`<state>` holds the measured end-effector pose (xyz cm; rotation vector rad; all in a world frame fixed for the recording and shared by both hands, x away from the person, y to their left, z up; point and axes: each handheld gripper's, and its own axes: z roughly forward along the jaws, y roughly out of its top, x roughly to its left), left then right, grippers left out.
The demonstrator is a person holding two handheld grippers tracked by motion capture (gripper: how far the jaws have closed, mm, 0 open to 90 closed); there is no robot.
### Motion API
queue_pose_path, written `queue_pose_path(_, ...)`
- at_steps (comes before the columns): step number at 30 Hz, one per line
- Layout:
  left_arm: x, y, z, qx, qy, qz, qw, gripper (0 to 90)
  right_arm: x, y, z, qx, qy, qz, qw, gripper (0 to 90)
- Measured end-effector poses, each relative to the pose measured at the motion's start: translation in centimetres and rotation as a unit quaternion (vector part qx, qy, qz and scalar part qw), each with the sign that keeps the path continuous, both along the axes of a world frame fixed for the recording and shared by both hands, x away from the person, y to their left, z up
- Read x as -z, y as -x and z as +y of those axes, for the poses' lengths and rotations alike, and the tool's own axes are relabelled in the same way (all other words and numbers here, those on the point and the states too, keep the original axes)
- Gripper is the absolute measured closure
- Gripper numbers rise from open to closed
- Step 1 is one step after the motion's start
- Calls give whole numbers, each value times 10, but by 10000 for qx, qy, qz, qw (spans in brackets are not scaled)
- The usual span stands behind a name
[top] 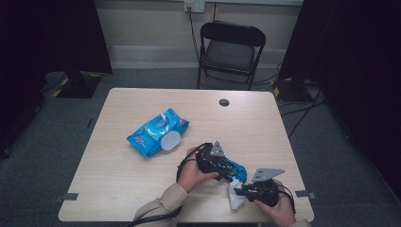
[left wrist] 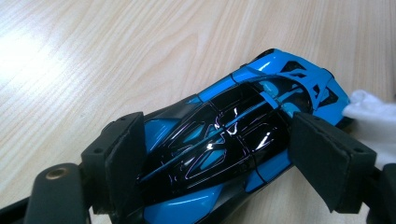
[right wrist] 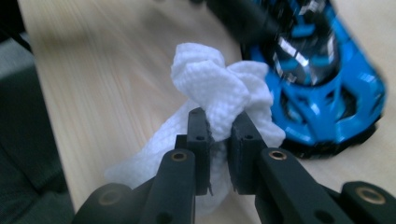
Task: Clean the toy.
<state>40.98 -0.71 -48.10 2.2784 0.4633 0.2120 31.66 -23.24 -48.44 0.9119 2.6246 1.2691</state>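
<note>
one blue and black toy car (left wrist: 233, 140) is lying on the table (top: 118, 179) near its front edge, and the left gripper (top: 222, 168) is clamping it across the body with its jaws spread wide against both sides. the right gripper (right wrist: 219, 135) is pinching one crumpled white wipe (right wrist: 215, 88) between nearly closed jaws, just beside the car's end. one blue wipe packet (top: 158, 131) is sitting farther back, flap open, and one black chair (top: 230, 49) is standing beyond the table.
</note>
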Motion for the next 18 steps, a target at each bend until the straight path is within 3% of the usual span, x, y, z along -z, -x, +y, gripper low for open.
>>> queue_pose_path(2, 0, 0, 0, 9, -14, 3, 10000, 191, -11, -1, -8, 138, -204, -116, 9996, 807)
queue_pose_path(7, 0, 0, 0, 9, -21, 9, 10000, 191, -22, -5, -22, 409, -549, -232, 9974, 807)
queue_pose_path(9, 0, 0, 0, 5, -19, 13, 10000, 191, -26, -9, -29, 618, -484, -376, 9962, 807)
queue_pose_path(14, 0, 0, 0, 8, -22, 14, 10000, 191, -22, -22, -44, 1100, -292, -476, 9924, 806)
queue_pose_path(18, -1, 0, -1, 13, -35, 22, 10000, 191, -17, -27, -49, 1254, -181, -479, 9908, 805)
